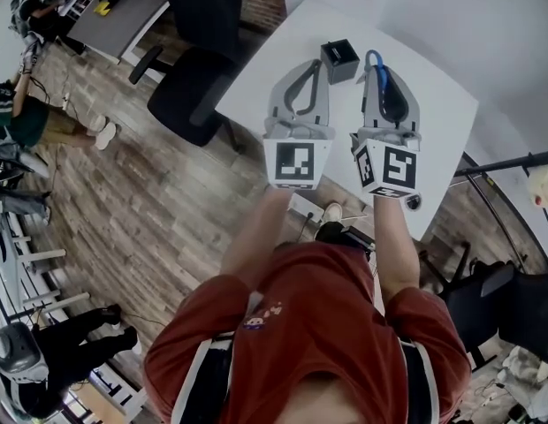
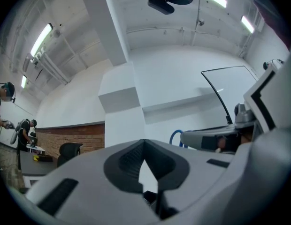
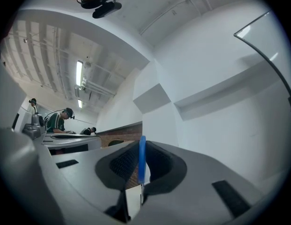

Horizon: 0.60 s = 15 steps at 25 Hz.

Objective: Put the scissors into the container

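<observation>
**Scissors clamped in the right claw above the worktop**

The right claw [image 3: 141, 146] is closed on the scissors [image 3: 142, 159]. Only a thin blue edge of them shows there, standing upright between the dark pads. The blades are hidden inside the claw (a pale sliver under the blue may be metal, but it is hard to tell). In the head view a curved blue handle loop pokes out past the claw's tips. It is held over the white worktop [image 1: 437, 104], just to the right of the small black container [image 1: 339, 60]. Whether the container's top is open cannot be made out from this angle.

The left claw [image 2: 144, 143] is shut, its tips meeting with nothing between them. In the head view it sits just left of the container.

Beyond the worktop's near edge a black office chair [image 1: 190, 87] stands on the wood floor. The person's arms and red shirt fill the lower frame.
</observation>
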{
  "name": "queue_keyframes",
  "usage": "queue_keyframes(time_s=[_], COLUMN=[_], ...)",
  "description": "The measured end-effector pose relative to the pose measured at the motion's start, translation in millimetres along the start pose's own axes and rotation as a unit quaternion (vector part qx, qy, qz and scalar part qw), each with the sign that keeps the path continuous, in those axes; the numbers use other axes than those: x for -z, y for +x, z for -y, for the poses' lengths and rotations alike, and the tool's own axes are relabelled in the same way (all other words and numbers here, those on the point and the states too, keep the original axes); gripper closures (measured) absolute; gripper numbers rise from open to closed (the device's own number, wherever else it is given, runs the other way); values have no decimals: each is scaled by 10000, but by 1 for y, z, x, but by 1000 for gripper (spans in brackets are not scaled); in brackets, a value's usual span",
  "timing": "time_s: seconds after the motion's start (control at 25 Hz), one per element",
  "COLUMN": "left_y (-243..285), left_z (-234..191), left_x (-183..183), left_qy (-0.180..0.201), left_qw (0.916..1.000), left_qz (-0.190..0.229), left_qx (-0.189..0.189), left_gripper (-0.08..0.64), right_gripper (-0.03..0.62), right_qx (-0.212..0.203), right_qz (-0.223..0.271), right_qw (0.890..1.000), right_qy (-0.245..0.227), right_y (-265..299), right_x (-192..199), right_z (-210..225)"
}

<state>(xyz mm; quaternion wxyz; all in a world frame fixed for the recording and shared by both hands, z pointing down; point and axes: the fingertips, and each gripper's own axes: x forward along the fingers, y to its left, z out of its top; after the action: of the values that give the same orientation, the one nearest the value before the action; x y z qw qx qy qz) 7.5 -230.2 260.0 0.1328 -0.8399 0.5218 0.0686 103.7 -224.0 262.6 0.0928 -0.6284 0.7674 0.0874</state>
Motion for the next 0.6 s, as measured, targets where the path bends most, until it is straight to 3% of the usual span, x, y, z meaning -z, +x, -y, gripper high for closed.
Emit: queue_keyframes(time_s=[0.6], left_y=[71], left_z=[22], left_x=[21], left_qy=[77], left_qw=[9997], left_qz=[-120], left_qx=[-180], left_gripper=[548], right_gripper=[545], right_qx=[-199], right_qz=[-64], right_qw=[9996], right_qy=[211], right_y=[46], right_x=[22], right_z=[60])
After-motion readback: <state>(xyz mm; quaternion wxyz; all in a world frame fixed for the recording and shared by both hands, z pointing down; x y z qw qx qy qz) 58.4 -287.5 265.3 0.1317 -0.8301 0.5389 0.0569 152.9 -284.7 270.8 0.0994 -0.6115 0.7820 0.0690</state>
